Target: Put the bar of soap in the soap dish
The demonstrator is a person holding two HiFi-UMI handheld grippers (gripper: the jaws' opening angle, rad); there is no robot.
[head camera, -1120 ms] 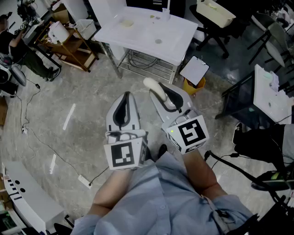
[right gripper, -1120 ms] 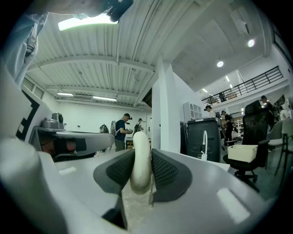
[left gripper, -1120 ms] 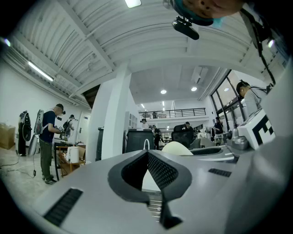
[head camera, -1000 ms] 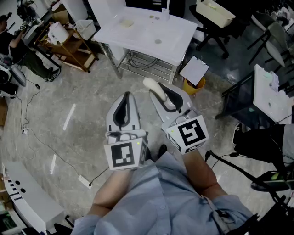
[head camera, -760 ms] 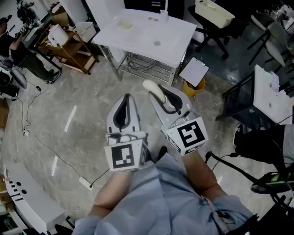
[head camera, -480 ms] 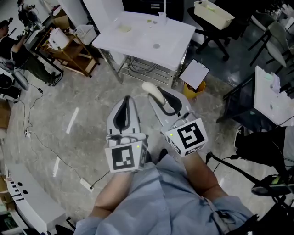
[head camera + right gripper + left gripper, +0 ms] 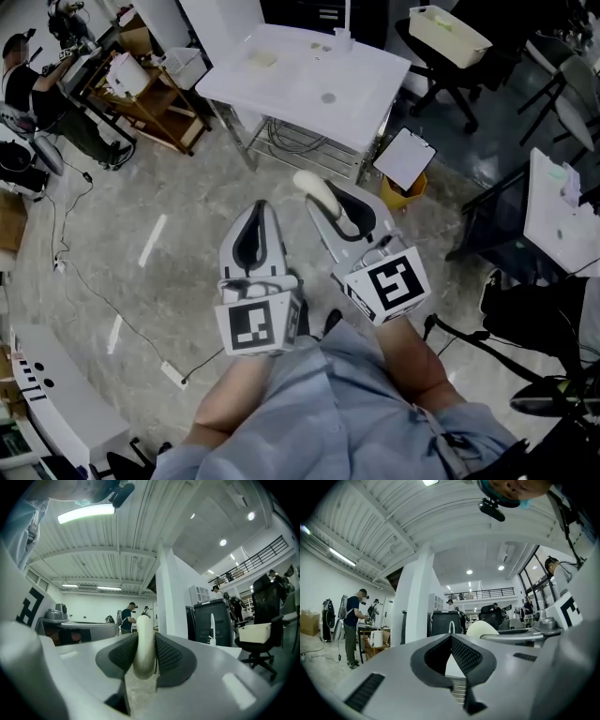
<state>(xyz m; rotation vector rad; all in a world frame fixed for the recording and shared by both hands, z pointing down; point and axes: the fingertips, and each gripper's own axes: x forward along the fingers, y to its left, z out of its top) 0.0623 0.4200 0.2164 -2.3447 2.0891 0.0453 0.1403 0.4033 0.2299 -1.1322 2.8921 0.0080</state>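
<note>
White surface [image 7: 300,84] ahead on a metal frame, a small pale item [image 7: 263,59] near its far left edge. Grey mottled floor [image 7: 112,202]; wooden cart [image 7: 155,108] off to the left. Right gripper [image 7: 144,651] clamped on the bar of soap [image 7: 143,634], held level over the floor, short of the surface. Left gripper [image 7: 451,641] closed, nothing in it.

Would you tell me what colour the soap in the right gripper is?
The soap is cream-white, clearest in the right gripper view.

Open floor [image 7: 178,216] ahead, white table [image 7: 281,84] beyond.
</note>
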